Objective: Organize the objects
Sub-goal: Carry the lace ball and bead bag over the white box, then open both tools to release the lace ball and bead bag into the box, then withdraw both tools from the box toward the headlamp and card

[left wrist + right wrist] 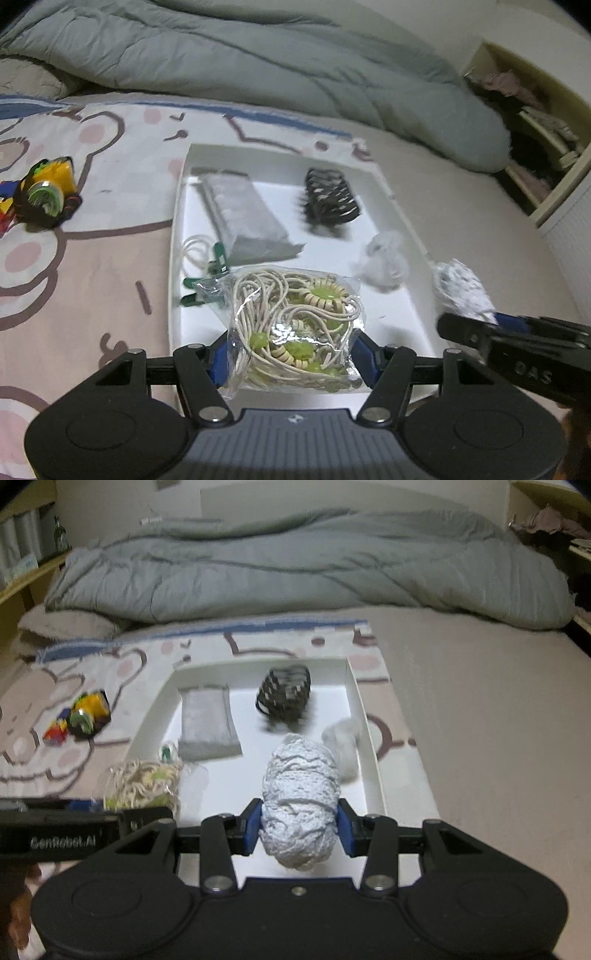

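Both grippers carry bundles above a white tray (177, 206) on the bed.

The left gripper (290, 360) clamps, part-open, a clear bag of cream cord and green beads (295, 325); the right gripper (299, 827) pinches, nearly closed, a white lace bundle (301, 797) over the tray's right side.

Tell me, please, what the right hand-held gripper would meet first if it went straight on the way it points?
Probably the white tray's floor. The right hand-held gripper, shut on the white lace bundle, points down into the tray; the black hair clip lies farther ahead, though depth is unclear.
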